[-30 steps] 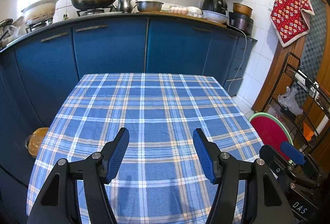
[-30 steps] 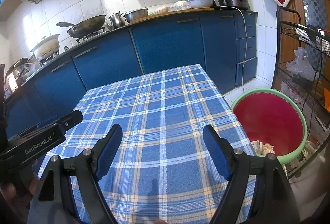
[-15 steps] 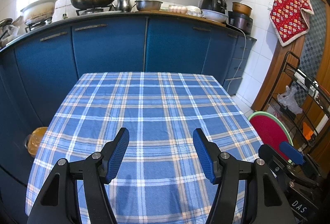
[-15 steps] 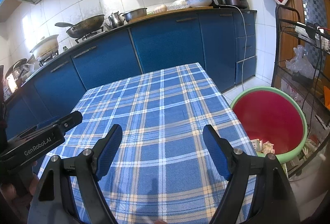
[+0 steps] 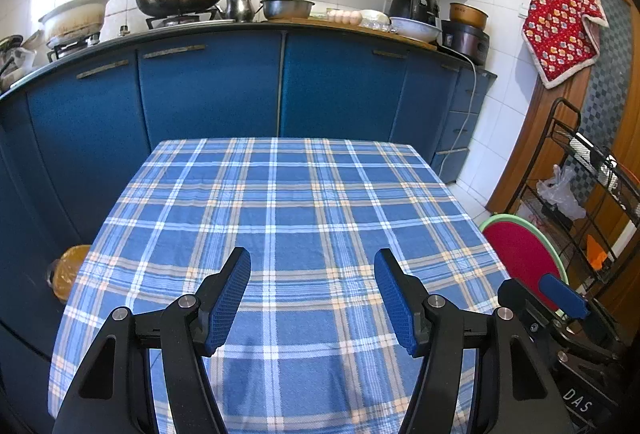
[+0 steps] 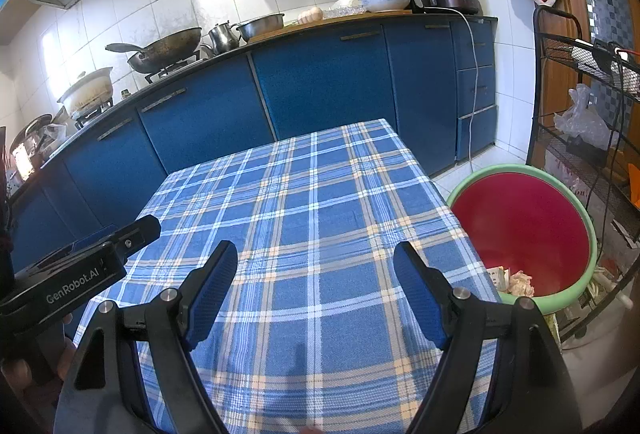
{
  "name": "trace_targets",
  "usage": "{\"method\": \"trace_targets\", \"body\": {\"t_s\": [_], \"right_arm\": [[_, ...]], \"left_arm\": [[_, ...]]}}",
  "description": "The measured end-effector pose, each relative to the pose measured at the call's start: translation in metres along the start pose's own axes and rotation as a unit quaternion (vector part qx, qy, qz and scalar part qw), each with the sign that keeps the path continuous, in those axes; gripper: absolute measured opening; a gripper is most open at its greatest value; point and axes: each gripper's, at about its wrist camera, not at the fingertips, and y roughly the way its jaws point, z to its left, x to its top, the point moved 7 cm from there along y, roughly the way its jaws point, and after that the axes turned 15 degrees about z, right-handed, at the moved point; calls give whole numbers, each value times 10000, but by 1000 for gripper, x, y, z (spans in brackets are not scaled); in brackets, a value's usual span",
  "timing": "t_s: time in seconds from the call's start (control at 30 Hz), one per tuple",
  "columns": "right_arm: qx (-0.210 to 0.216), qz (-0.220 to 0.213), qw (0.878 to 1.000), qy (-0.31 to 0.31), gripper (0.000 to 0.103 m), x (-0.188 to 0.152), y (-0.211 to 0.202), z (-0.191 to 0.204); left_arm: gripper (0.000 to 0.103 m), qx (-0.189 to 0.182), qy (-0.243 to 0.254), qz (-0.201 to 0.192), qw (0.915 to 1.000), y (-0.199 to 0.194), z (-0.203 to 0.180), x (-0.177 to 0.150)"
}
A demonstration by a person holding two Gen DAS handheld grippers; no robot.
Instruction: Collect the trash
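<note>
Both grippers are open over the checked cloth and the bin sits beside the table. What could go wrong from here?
1. The right gripper and left gripper hang close together over the tablecloth; they might bump.
2. Only a few scraps show in the red bin, whose near part is hidden behind the table edge, so the collection could be misjudged.

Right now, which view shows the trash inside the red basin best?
The right wrist view: the red basin is nearly whole, with crumpled trash at its bottom. The left wrist view shows only part of it, no trash.
</note>
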Motion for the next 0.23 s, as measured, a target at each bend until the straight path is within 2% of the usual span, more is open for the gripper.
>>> {"method": "trace_targets", "body": {"t_s": [0.23], "right_arm": [[-5, 3, 10000, 1, 80, 0, 0, 0]], "left_arm": [[66, 1, 5, 4, 10000, 0, 0, 0]]}}
